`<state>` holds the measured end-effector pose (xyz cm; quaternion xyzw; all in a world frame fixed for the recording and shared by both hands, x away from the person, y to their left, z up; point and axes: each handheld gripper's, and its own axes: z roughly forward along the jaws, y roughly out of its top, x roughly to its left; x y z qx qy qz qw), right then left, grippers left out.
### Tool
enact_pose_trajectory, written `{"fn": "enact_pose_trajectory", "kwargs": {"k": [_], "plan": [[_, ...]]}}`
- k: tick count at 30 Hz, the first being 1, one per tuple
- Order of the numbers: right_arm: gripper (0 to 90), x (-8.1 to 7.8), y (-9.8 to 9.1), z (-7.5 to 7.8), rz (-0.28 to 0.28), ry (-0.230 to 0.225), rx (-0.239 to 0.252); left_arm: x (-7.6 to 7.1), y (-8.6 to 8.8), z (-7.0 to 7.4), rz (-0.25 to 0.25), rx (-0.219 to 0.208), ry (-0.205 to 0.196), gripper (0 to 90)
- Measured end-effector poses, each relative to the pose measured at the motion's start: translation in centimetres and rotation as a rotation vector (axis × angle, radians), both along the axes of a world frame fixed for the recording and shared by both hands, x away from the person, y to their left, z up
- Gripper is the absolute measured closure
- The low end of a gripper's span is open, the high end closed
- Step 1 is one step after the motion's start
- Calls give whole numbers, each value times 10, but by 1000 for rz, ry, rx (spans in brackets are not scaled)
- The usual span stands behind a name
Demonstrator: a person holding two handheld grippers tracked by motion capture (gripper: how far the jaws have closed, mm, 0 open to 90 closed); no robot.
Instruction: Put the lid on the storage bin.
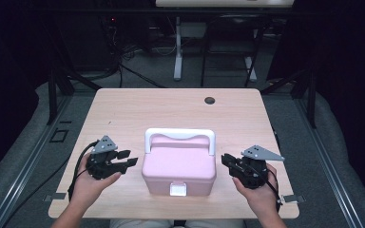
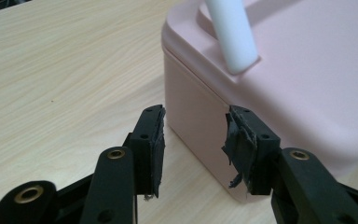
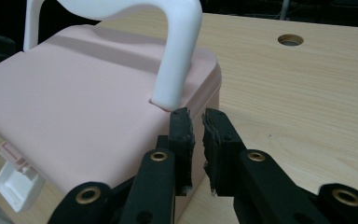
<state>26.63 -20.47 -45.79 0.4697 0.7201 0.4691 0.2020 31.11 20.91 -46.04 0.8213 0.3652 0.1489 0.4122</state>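
A pink box (image 1: pixel 178 167) with a white handle (image 1: pixel 180 137) and a white latch (image 1: pixel 178 190) sits on the wooden table (image 1: pixel 123 109) between the two grippers. The left gripper (image 1: pixel 129 159) is just beside the box's left wall, its jaws spread with nothing between them. The right gripper (image 1: pixel 226 160) is just off the box's right wall, its jaws nearly pressed together, with only a narrow gap and nothing pinched.

Right gripper (image 3: pixel 197 122), fingers (image 3: pixel 182 135) nearly together, empty, beside pink box (image 3: pixel 74 121) below white handle (image 3: pixel 177 51).
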Motion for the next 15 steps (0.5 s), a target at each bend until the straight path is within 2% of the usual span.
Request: {"fn": "enact_pose_trajectory", "kwargs": {"k": [8, 15], "plan": [[799, 6, -10, -2, -26, 8, -2, 12, 3, 1, 30, -27, -12, 556], [793, 11, -18, -7, -50, 22, -2, 19, 9, -6, 56, -23, 2, 553]]}}
